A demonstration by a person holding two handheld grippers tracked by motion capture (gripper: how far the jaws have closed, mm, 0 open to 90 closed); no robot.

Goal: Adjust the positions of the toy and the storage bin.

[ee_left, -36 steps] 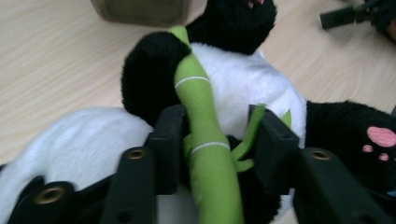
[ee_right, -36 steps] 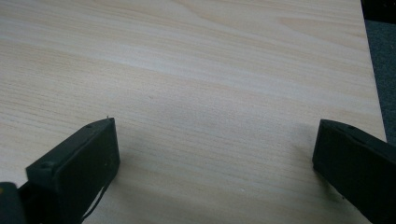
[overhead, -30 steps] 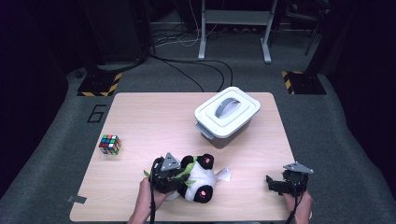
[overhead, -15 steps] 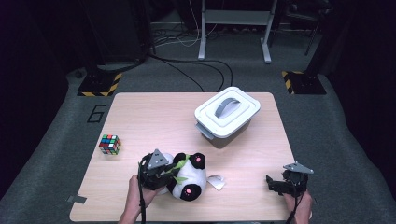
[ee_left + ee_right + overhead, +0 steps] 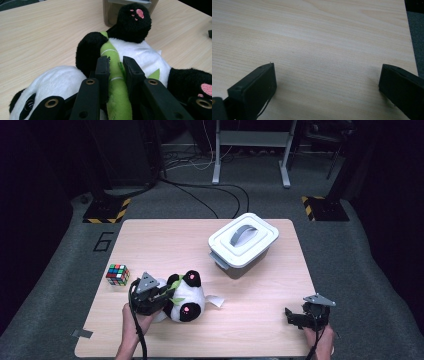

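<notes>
High view: I see the table (image 5: 165,240) with the panda (image 5: 184,295) lying at its near left, the left gripper (image 5: 167,296) pressed against the toy's left side. A cube (image 5: 117,274) sits just left of them, apart from both. A lidded box (image 5: 243,244) stands farther back, right of centre, well apart from the panda. A small white tag (image 5: 214,301) lies on the wood at the panda's right. The right gripper (image 5: 291,316) rests at the near right corner, well apart from everything else.

Left gripper view: what the high view cannot resolve, I read here. The left gripper (image 5: 116,65) has its jaws closed on the green bamboo stalk (image 5: 115,82) sewn to the panda (image 5: 140,55), one jaw on each side of it and touching it. A black paw with a pink pad points toward the box (image 5: 110,12) behind it.

Right gripper view: the right gripper (image 5: 325,75) has its jaws spread wide over bare wood, holding nothing; the table's right edge shows at the far right.

Against the earlier frames, I note the panda and left gripper have shifted leftward along the near edge, closer to the cube. The right gripper, box and cube lie as before.
</notes>
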